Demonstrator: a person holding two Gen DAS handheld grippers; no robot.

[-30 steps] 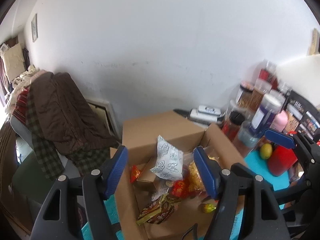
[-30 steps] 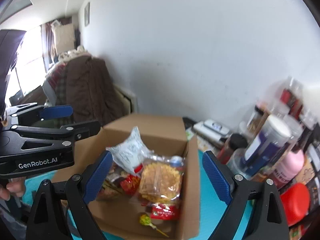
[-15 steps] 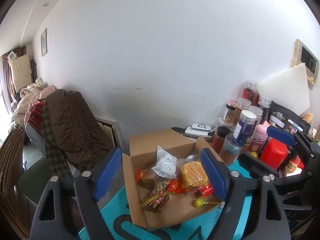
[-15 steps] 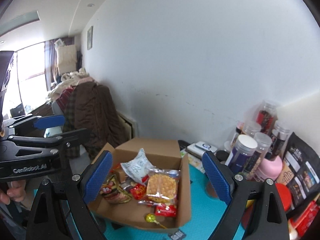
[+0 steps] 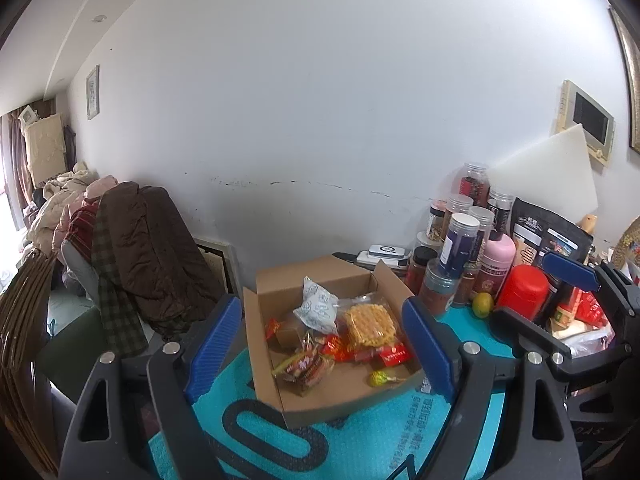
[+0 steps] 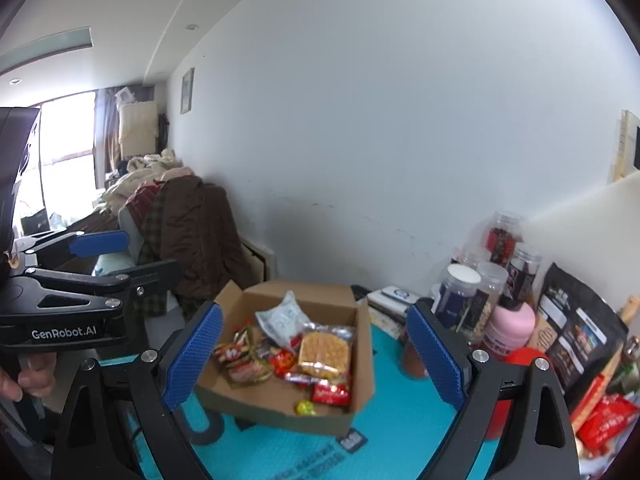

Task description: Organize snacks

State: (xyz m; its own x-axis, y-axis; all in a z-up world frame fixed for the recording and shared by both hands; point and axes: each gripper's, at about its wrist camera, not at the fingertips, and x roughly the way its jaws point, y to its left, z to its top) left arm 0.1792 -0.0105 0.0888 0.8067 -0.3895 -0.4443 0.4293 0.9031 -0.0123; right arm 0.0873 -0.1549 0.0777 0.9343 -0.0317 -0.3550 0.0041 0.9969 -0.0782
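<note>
An open cardboard box [image 5: 276, 392] [image 6: 362, 360] sits on a teal mat and holds several snacks: a white patterned packet [image 5: 318, 310] [image 6: 282, 318], a yellow waffle pack [image 5: 370, 326] [image 6: 324, 354], red wrappers [image 5: 394, 356] [image 6: 330, 394], a brown-red pack [image 5: 304, 368] [image 6: 238, 360] and a yellow-green lollipop [image 5: 378, 378] [image 6: 305, 407]. My left gripper [image 5: 322, 350] is open and empty, raised back from the box. My right gripper [image 6: 314, 352] is open and empty, also held back above it.
Jars and bottles [image 5: 460, 240] [image 6: 476, 292], a red container [image 5: 522, 294], a pink bottle [image 6: 512, 328], a lime [image 5: 482, 304] and black pouches [image 6: 576, 332] crowd the right of the teal mat [image 5: 360, 440]. A chair heaped with coats [image 5: 136, 248] stands left. The wall is close behind.
Both grippers have pulled up and back from the box, so it looks smaller and the whole table shows. Both stay open and empty. The snacks have not moved.
</note>
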